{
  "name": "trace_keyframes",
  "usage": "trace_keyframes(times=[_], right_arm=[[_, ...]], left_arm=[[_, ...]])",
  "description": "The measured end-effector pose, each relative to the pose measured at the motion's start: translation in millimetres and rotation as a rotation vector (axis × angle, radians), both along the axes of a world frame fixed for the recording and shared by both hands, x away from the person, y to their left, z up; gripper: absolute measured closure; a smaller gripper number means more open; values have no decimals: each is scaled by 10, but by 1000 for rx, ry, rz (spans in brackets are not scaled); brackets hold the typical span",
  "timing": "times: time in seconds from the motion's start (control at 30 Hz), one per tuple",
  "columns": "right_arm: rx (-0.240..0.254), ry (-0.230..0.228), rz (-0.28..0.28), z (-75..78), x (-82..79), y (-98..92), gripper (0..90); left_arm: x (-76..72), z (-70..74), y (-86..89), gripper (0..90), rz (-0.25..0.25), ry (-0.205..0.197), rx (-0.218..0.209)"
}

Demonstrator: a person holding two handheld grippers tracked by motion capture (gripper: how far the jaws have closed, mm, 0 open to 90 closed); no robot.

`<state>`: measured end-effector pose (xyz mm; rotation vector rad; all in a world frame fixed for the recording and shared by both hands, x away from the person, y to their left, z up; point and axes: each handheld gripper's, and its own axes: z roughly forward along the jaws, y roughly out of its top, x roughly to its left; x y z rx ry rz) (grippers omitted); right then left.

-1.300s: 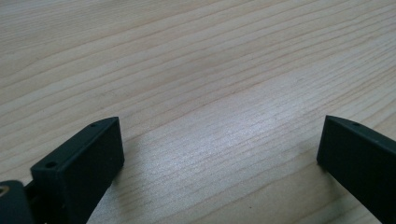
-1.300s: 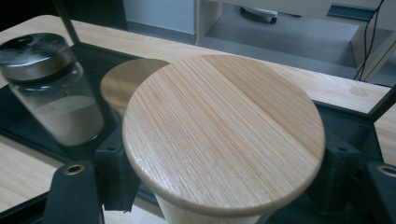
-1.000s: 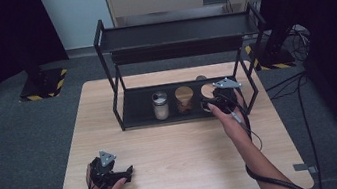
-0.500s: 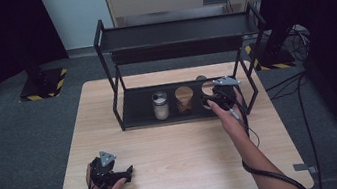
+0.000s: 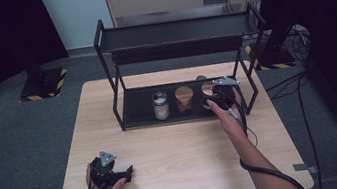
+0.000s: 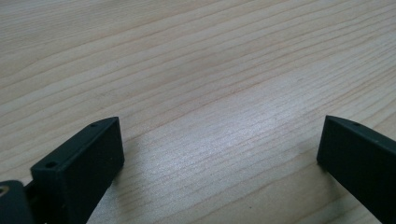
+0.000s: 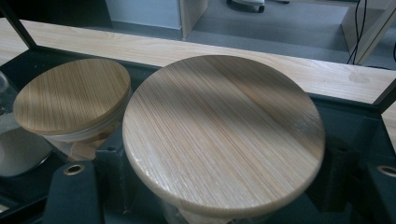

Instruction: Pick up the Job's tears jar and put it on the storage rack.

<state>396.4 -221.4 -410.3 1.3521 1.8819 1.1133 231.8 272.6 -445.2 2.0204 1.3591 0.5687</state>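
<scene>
Hiding most of its glass body, the round wooden-lidded jar (image 7: 223, 135) stands on the black metal rack's (image 5: 133, 107) lower shelf, clamped by the right gripper (image 5: 215, 98). Left gripper (image 5: 118, 175) rests wide open and empty on the pale wooden table (image 5: 186, 157), amid grey carpet (image 5: 17, 147).

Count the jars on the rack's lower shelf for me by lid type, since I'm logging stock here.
Jars with round wooden lids: 2, the jar in the right gripper and the middle jar.
Glass jar with white contents, lid type unclear: 1.
Total: 3 jars on the black rack.
</scene>
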Motion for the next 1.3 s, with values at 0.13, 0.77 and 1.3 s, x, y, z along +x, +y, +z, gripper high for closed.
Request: trace_keyframes(times=[0.13, 0.77, 1.3], right_arm=[[-4, 4, -1, -19, 14, 4, 261], [-14, 13, -10, -95, 43, -2, 261], [-11, 32, -21, -170, 71, -38, 261]], left_arm=[[0, 0, 0, 0, 0, 0, 0], [0, 0, -1, 0, 0, 0, 0], [0, 0, -1, 0, 0, 0, 0]])
